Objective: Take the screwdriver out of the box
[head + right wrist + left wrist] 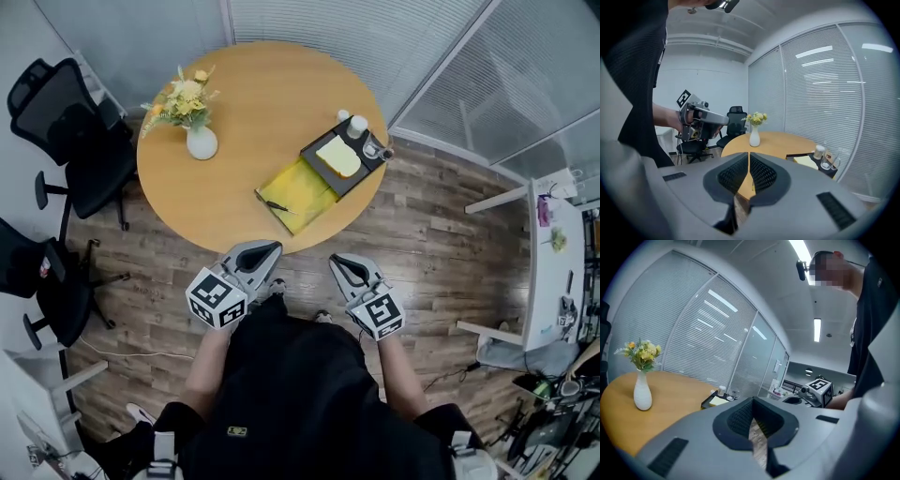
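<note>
The left claw (266,250) is seen with its jaws brought together, only a thin wedge of gap showing between the ribbed pads in the left gripper view, and nothing is held in it. The right claw (339,263) is likewise closed and empty, its pads all but meeting in the right gripper view. Both are held low in front of the person's body, above the wooden floor (427,244) and short of the near edge of the round table (244,103), well apart from everything on it. The screwdriver (276,205) is found lying in the yellow box (306,181), towards the end of the box nearest the person; the box is set at a slant by the table's right-hand edge. A black tray (315,148) is placed touching the far end of the box, and a pale pad (338,157) is carried on it, with a white-capped jar (357,124) and a small glass at the tray's far end. A white vase (201,142) with yellow flowers (185,97) is stood on the left part of the table, well apart from the box. Dark office chairs (66,122) are seen to the left of the table.
</note>
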Demonstrator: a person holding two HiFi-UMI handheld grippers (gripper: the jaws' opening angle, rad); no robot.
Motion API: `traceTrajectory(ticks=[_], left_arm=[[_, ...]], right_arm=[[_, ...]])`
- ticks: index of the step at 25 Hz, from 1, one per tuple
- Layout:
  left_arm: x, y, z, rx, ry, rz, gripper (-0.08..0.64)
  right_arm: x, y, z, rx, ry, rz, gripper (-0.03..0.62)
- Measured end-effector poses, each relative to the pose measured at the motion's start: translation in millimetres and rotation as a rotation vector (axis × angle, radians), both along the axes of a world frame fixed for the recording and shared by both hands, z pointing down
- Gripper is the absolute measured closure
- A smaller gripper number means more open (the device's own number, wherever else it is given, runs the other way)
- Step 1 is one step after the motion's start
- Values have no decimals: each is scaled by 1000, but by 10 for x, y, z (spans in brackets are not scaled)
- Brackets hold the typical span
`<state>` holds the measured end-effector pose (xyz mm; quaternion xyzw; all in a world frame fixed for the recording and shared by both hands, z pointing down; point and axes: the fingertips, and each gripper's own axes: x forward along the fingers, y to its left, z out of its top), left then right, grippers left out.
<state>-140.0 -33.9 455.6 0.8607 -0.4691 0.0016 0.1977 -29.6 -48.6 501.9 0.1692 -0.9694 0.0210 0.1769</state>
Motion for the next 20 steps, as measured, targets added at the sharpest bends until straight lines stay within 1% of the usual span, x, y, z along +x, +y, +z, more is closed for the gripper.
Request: traceTrajectory(ticks=[4, 8, 11, 15, 18, 20], left_arm=[[-189, -166, 76, -9, 5, 46, 555], [-337, -333, 191, -30, -27, 90, 555], [-425, -464, 229, -24, -64, 80, 555], [-493, -707, 246, -27, -76, 63, 554], [-471, -883, 316, -39, -119, 72, 554], [-429, -961, 454, -71, -180, 112, 554]], right_arm=[[-181, -93, 11, 6, 26, 32, 581], [-236, -105, 51, 26, 51, 65, 581], [-198, -119, 122, 13, 71, 82, 581], [-139, -314, 177, -28, 52, 116, 581], [-128, -523, 255, -35, 33, 100, 581], [-152, -644, 308, -43, 28, 82, 581]])
